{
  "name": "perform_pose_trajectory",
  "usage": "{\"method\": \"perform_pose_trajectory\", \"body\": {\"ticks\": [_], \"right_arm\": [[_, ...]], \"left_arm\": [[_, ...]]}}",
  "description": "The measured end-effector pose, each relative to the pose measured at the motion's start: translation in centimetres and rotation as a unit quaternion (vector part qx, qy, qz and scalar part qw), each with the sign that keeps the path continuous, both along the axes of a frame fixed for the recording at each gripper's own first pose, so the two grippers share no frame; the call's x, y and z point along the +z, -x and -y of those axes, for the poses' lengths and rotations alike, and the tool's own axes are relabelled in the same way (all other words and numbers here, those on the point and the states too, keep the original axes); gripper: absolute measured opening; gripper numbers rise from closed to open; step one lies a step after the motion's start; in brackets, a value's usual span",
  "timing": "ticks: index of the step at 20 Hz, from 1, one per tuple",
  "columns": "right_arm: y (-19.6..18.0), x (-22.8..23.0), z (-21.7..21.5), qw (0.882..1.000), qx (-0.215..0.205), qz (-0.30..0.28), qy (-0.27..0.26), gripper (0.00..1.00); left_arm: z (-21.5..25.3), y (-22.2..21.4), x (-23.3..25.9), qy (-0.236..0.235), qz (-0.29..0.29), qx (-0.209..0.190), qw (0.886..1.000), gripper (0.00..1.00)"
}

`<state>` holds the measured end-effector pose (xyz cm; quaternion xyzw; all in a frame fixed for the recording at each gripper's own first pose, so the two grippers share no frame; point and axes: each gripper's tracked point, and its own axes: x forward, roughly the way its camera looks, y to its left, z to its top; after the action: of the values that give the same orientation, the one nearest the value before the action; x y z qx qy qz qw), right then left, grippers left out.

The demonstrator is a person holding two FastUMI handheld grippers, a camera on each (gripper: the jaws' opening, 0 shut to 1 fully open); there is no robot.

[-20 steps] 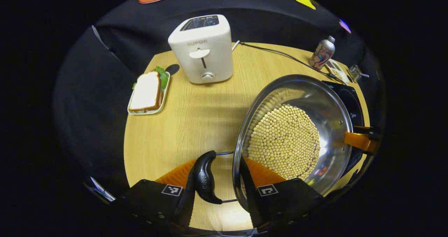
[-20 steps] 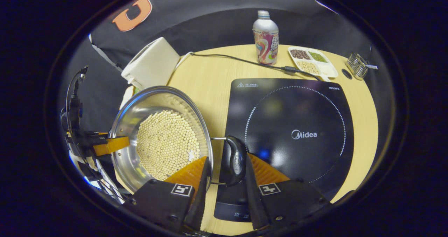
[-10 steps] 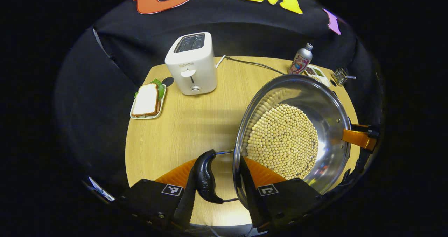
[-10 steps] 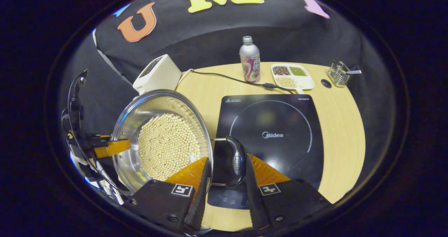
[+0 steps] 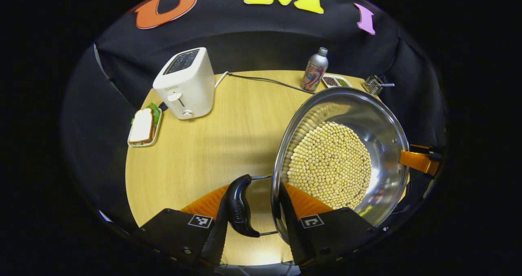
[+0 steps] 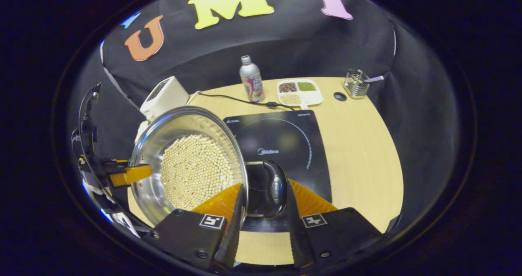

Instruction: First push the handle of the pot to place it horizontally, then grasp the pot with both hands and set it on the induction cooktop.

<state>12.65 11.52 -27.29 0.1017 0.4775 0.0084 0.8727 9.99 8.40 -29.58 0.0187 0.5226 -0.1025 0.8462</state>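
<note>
The pot (image 5: 340, 157), a shiny steel vessel with pale beans (image 5: 330, 164) heaped across its bottom, is carried in the air between the two tongs, clear of the table (image 5: 212, 141).

Left tongs (image 5: 253, 210): closed on the pot at its near side, one finger beside the dark handle (image 5: 240, 206), the other inside the steel wall, so rim and handle are pinched together.

Right tongs (image 6: 263, 204): closed in the same manner on the opposite handle (image 6: 274, 188), one finger inside the rim. Each pair is also seen from the other's camera, across the pot.

Position: in the right gripper view the pot hangs to the left of the induction cooktop (image 6: 285, 145), its right handle already above the cooktop's near left part. The pot is not yet set down.

Handling (judged, not measured): rigid, polished metal, likely slippery under the pads; the load of beans adds weight and is loose, so a tilt would shift or spill it. Both handles are best kept gripped and level while the pot is moved rightward and lowered. The glass top is judged hard, so a gentle set-down is advised.

Also on the table: toaster (image 5: 185, 84), sandwich plate (image 5: 143, 127), bottle (image 6: 251, 79), divided tray (image 6: 299, 91), wire basket (image 6: 355, 83).
</note>
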Motion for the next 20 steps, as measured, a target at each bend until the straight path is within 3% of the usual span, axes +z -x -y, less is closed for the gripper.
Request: {"method": "perform_pose_trajectory", "body": {"ticks": [9,20], "right_arm": [[0.2,-1.4,8.7,1.000,-0.022,0.001,0.018,0.53],[-4.8,-2.8,12.5,1.000,0.007,-0.009,0.018,0.53]], "left_arm": [[8.9,-0.8,-1.9,0.013,-0.023,-0.022,0.999,0.63],[12.1,-4.1,-3.2,0.000,-0.042,-0.001,0.999,0.63]]}}
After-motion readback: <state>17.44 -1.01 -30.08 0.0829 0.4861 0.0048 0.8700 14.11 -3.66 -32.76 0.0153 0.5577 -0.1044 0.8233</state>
